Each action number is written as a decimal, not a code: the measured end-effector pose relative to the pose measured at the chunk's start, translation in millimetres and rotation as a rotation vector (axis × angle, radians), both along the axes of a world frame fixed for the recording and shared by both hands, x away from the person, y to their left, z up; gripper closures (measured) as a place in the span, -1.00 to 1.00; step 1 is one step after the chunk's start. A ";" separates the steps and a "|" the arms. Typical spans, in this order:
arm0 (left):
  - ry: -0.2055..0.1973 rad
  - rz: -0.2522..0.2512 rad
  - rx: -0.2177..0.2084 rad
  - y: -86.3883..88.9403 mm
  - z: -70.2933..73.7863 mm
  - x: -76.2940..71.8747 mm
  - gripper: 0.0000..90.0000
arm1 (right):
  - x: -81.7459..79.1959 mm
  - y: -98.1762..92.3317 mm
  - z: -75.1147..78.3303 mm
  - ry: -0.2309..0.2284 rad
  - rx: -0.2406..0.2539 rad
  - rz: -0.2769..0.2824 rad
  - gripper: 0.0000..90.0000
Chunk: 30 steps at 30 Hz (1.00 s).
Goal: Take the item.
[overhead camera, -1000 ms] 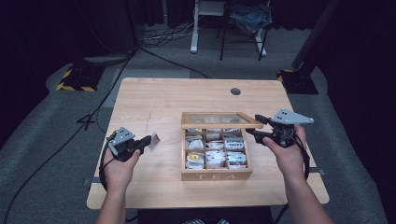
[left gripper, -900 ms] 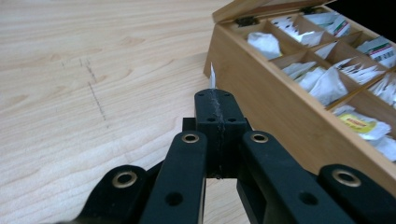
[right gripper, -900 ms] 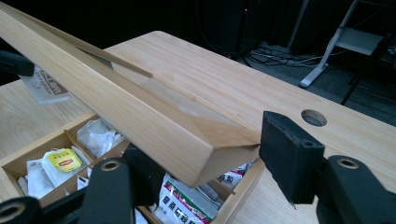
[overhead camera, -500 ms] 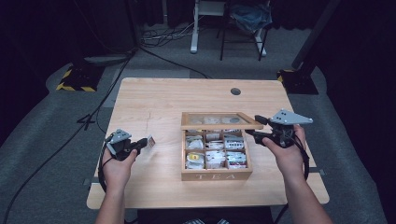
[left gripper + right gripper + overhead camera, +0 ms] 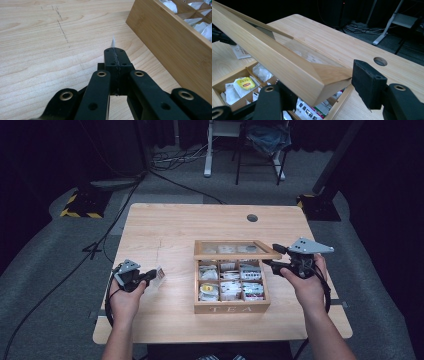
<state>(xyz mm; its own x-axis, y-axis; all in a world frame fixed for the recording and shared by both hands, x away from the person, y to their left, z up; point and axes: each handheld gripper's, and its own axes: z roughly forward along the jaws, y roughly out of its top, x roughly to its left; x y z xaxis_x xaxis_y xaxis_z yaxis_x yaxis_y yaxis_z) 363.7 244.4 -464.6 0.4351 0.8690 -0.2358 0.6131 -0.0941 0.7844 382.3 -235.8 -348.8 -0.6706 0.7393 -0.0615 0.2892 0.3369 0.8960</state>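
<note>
Two tongs busy: left tongs clenched on tea sachet, lowered toward table since a second ago; right tongs, holding tea box lid corner, have just been opening. Judged: sachet out, lid closing next.

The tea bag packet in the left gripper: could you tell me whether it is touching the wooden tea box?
Apart. In the high view, bare table separates the tea bag packet, held in the left gripper, from the wooden tea box.

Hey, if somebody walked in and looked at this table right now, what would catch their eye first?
Probably the wooden tea box mid-table, its compartments full of tea packets, with its glass-paned lid propped half open by the right gripper at the lid's right corner. Left of the box, the left gripper pinches a single white tea packet just above the tabletop.
</note>
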 end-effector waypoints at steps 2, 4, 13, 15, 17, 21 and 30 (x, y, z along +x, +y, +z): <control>-0.001 -0.002 0.004 0.1 -1.9 1.1 0.99 | 0.0 0.0 0.0 0.000 0.000 0.000 -0.07; 0.001 -0.001 -0.005 0.4 -3.2 1.5 0.98 | 0.0 -0.1 0.0 0.001 -0.001 0.001 -0.07; -0.016 0.049 0.073 0.1 -5.3 3.1 0.37 | 0.0 0.1 0.2 0.001 -0.001 0.000 -0.07; -0.043 0.077 0.087 0.7 -4.9 3.1 0.15 | 0.0 0.0 0.2 0.001 -0.003 0.001 -0.07; -0.061 0.092 0.095 2.3 -3.8 2.8 -0.05 | 0.0 0.0 0.2 0.001 -0.003 0.001 -0.07; -0.080 0.104 0.098 2.4 0.7 1.0 -0.15 | 0.2 0.0 0.3 0.002 -0.002 0.002 -0.07; -0.094 0.007 0.112 -19.2 22.2 -9.3 -0.22 | 0.6 -0.1 0.7 0.004 -0.002 0.003 -0.07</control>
<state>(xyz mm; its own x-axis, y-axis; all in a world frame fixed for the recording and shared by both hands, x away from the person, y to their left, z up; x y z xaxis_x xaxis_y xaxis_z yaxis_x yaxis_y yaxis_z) 354.4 225.2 -442.4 0.4442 0.8908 -0.0956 0.5383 -0.1801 0.8233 382.9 -235.9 -348.1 -0.6728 0.7374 -0.0605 0.2918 0.3397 0.8941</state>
